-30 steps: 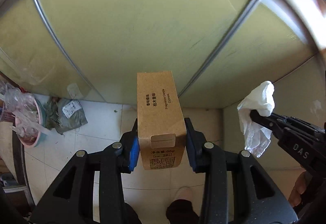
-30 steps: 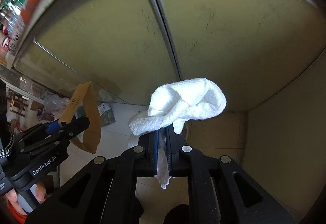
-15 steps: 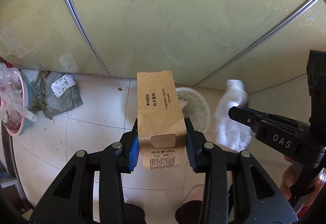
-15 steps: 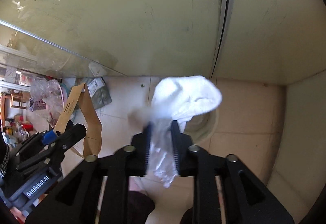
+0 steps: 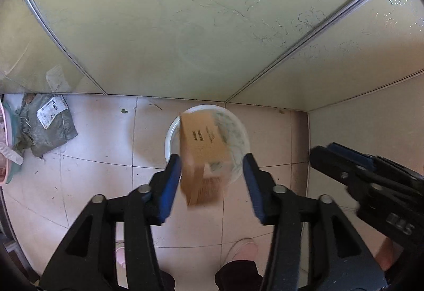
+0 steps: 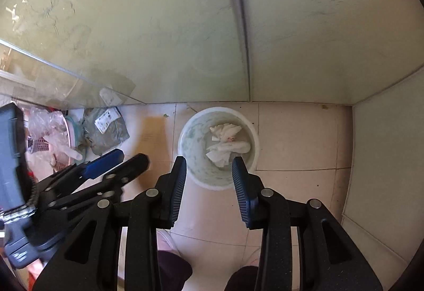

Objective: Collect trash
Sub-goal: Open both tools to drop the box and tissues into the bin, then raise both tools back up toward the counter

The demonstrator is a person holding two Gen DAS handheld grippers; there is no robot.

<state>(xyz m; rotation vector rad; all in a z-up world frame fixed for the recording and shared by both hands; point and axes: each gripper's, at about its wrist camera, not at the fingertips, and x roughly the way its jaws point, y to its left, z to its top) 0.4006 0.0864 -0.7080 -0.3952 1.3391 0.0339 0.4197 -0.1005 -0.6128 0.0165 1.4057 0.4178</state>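
A white bucket (image 5: 169,137) stands on the tiled floor below both grippers. My left gripper (image 5: 212,161) points down over it with its jaws opening. A brown cardboard box (image 5: 204,155) hangs blurred and tilted between the blue pads (image 5: 172,179), loose from them and over the bucket's mouth. My right gripper (image 6: 209,162) is also opening, and nothing is between its fingers. A crumpled white tissue (image 6: 228,142) lies inside the bucket (image 6: 185,132). In the right wrist view the box (image 6: 153,137) is a brown blur beside the left gripper (image 6: 119,158).
A grey parcel bag (image 5: 45,126) and a pink basin (image 5: 5,158) holding clear plastic lie on the floor to the left. Frosted glass panels (image 5: 185,26) rise behind the bucket, and a wall (image 5: 357,132) closes the right. The person's legs (image 5: 238,275) show below.
Both grippers have sunk toward the floor over the bucket. The right one opened and the tissue dropped in. The left one opened and the box is slipping out.
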